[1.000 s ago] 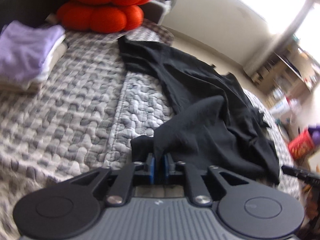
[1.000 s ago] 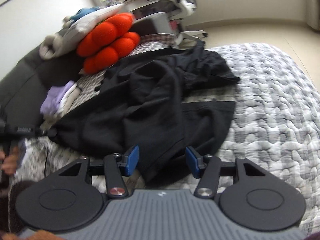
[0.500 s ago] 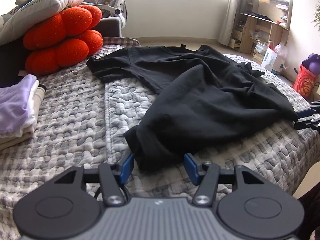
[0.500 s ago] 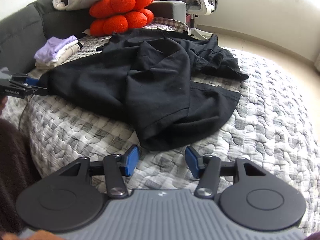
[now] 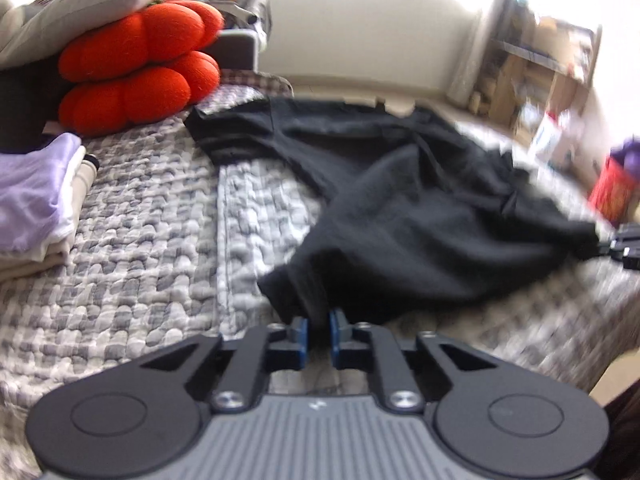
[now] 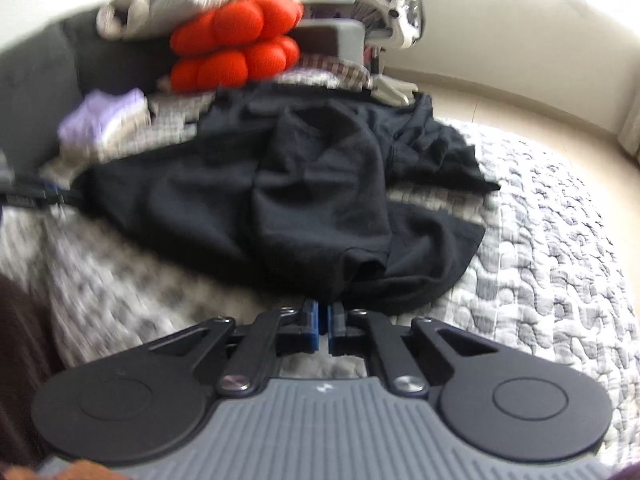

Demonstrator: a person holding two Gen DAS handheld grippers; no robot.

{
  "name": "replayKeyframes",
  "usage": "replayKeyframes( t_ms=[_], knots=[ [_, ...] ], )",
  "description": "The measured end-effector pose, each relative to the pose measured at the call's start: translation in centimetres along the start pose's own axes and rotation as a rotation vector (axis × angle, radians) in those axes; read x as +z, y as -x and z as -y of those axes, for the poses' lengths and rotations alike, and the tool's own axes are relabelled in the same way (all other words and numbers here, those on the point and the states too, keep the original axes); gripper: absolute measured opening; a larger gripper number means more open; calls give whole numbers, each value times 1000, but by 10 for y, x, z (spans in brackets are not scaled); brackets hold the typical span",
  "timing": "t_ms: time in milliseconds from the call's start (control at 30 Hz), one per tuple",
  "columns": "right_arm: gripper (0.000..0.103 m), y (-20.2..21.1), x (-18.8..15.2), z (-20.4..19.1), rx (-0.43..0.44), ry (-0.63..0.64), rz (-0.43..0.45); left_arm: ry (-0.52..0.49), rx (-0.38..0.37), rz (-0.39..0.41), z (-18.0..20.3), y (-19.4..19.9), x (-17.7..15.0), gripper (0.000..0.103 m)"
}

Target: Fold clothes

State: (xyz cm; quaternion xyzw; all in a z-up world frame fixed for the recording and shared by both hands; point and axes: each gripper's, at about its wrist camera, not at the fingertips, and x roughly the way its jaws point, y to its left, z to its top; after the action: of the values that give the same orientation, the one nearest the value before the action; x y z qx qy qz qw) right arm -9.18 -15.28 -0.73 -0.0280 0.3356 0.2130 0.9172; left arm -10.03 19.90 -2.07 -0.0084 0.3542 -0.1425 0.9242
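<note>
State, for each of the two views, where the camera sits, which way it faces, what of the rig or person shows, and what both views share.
Left wrist: sits on the left gripper, shut on the black garment, facing across the quilted bed.
Right wrist: sits on the right gripper, pinching another edge of the garment; a dark sleeve shows at left.
Shared: garment, red cushion, folded pile.

One black garment point(image 5: 420, 216) is lying crumpled on one grey quilted bed cover point(image 5: 132, 248); two grippers are showing, the left gripper point(image 5: 318, 334) and the right gripper point(image 6: 323, 330), each with two blue-padded fingers; one stack of folded clothes point(image 5: 36, 204) is sitting at the side, topped by one lilac piece; two orange lobed cushions point(image 5: 136, 76) are piling up, one on the other; one white pillow point(image 5: 84, 4) is resting above them.
</note>
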Motion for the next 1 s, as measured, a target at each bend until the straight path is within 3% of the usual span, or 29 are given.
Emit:
replayKeyframes(
  t_ms=[233, 500, 667, 867, 1000],
  knots=[
    [4, 24, 23, 15, -8, -120, 179, 140, -87, 159, -4, 17, 18, 3],
    [4, 9, 61, 49, -116, -294, 300, 330, -77, 249, -5, -7, 64, 3],
    [4, -16, 76, 83, -172, -419, 334, 397, -48, 220, -12, -44, 89, 3],
    [3, -59, 69, 120, -244, -545, 261, 495, 39, 178, -32, -90, 94, 3],
    [3, -79, 62, 131, -252, -599, 207, 491, 93, 124, -34, -114, 91, 3]
  ],
)
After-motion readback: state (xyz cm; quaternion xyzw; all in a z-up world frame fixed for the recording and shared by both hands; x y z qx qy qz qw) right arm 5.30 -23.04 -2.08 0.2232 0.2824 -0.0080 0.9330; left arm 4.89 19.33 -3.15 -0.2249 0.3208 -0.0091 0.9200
